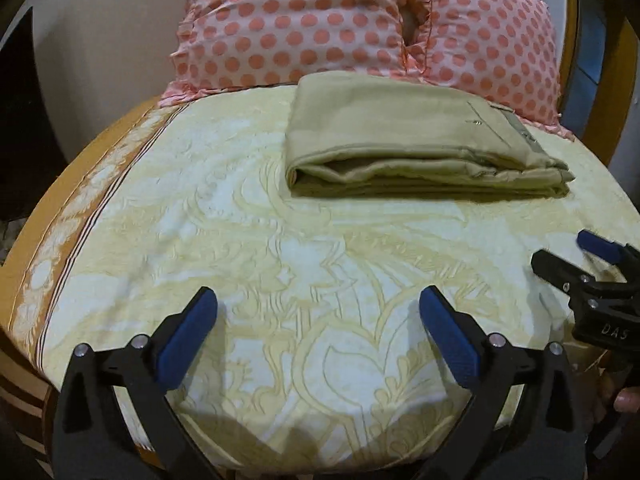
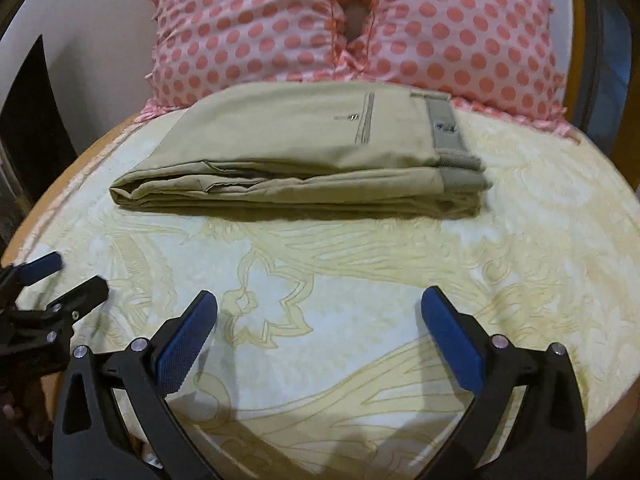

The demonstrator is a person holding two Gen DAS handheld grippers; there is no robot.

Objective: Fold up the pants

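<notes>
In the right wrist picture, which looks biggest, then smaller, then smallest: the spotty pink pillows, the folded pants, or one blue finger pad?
Largest to smallest, as they look there:
1. Spotty pink pillows
2. Folded pants, nearly as wide but flatter
3. Blue finger pad

The pad sits closest to the camera, so it looks bigger than it really is.

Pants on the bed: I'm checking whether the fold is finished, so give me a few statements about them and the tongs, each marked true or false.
1. The pants lie folded in a stack. True.
2. The left tongs grip the pants. False: open, holding nothing.
3. Dotted pink pillows sit behind the pants. True.
4. The right tongs are shut. False: open, over the bedsheet.
</notes>
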